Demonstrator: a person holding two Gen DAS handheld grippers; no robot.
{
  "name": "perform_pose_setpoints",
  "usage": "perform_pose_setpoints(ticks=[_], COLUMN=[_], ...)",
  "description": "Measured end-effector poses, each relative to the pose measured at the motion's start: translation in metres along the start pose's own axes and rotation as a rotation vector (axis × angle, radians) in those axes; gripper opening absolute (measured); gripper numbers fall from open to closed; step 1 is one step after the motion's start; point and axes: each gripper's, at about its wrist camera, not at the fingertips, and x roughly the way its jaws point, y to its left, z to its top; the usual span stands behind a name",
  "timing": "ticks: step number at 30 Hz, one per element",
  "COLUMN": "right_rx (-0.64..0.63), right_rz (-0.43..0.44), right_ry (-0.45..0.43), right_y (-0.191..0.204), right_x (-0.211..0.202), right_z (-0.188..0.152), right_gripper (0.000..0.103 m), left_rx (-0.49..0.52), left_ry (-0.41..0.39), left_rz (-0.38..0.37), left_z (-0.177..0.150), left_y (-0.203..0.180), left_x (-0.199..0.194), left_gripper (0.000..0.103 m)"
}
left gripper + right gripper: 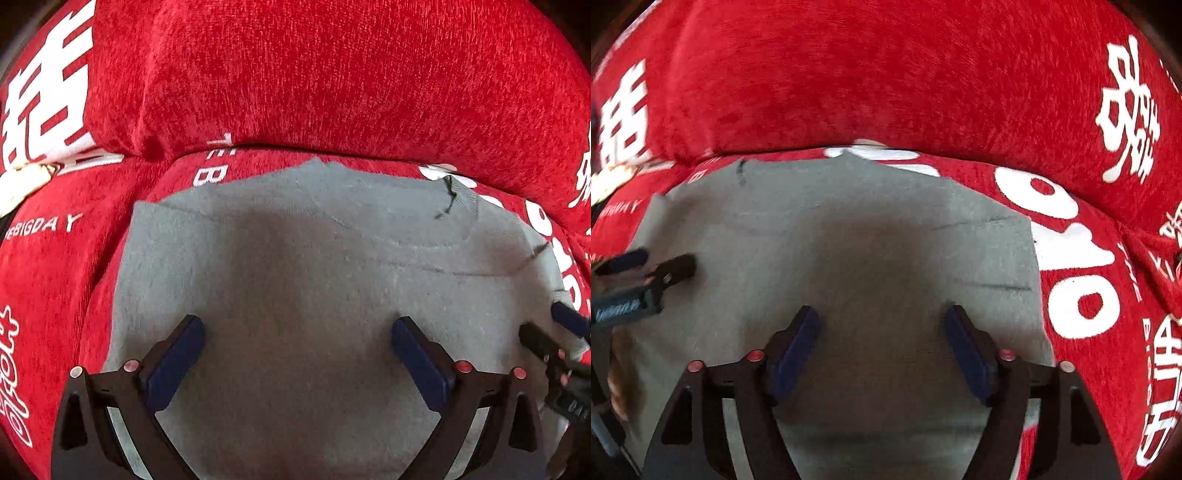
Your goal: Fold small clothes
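A small grey knitted garment (295,251) lies spread flat on a red cover, with dark stitching near its top right edge. My left gripper (297,325) hovers over its lower middle, open, with only flat cloth showing between the blue pads. In the right wrist view the same grey garment (871,236) fills the middle, its right edge straight. Over it my right gripper (882,314) is open and holds nothing. The right gripper's fingers (569,317) show at the left wrist view's right edge, and the left gripper's fingers (670,267) at the right wrist view's left edge.
The garment rests on a red plush cover (62,280) printed with white letters and characters. A red cushioned back (314,74) rises right behind the garment's far edge. A pale object (22,181) lies at the far left seam.
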Motion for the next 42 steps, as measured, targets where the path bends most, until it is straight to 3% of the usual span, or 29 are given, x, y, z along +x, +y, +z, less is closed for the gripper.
perform_pose_setpoints(ticks=[5, 7, 9, 13, 16, 18, 20, 23, 26, 31, 33, 35, 37, 42], right_rx=[-0.018, 0.001, 0.007, -0.031, -0.043, -0.035, -0.022, -0.012, -0.011, -0.038, -0.047, -0.062, -0.06, -0.105], right_rz=[-0.03, -0.006, 0.039, 0.032, 0.007, -0.01, -0.028, -0.042, -0.016, -0.013, -0.003, -0.019, -0.012, 0.016], right_ry=[0.037, 0.061, 0.018, -0.02, -0.006, 0.038, 0.009, 0.053, -0.01, 0.058, 0.112, 0.061, 0.066, 0.046], right_y=[0.004, 0.003, 0.004, 0.017, 0.028, 0.031, 0.033, 0.033, 0.035, 0.054, 0.061, 0.063, 0.062, 0.053], right_x=[0.012, 0.001, -0.018, -0.045, -0.046, -0.036, -0.033, -0.039, -0.065, -0.049, -0.036, -0.04, -0.044, -0.072], right_z=[0.02, 0.02, 0.012, -0.017, -0.039, -0.049, -0.051, -0.046, -0.052, -0.063, -0.073, -0.083, -0.093, -0.139], right_gripper=[0.083, 0.083, 0.083, 0.083, 0.083, 0.085, 0.087, 0.087, 0.087, 0.087, 0.087, 0.087, 0.087, 0.089], left_rx=[0.001, -0.015, -0.034, -0.062, -0.044, 0.024, 0.067, -0.001, -0.06, -0.025, 0.018, 0.012, 0.003, 0.037], left_ry=[0.018, 0.02, 0.008, -0.01, -0.033, -0.042, -0.042, -0.02, -0.068, 0.022, -0.014, -0.013, 0.025, -0.023], left_rz=[0.005, -0.011, -0.025, -0.058, -0.053, -0.012, 0.009, -0.023, -0.066, -0.037, 0.015, 0.015, 0.011, -0.006], left_z=[0.005, 0.004, -0.003, -0.026, -0.051, -0.058, -0.059, -0.054, -0.063, -0.08, -0.087, -0.094, -0.102, -0.146], left_y=[0.003, 0.008, 0.013, 0.019, 0.02, 0.013, 0.01, 0.02, 0.03, 0.023, 0.019, 0.021, 0.026, 0.034], left_x=[0.004, -0.003, -0.013, -0.036, -0.048, -0.049, -0.05, -0.064, -0.085, -0.064, -0.065, -0.069, -0.069, -0.091], left_gripper=[0.103, 0.102, 0.102, 0.102, 0.102, 0.102, 0.103, 0.102, 0.102, 0.102, 0.103, 0.103, 0.103, 0.103])
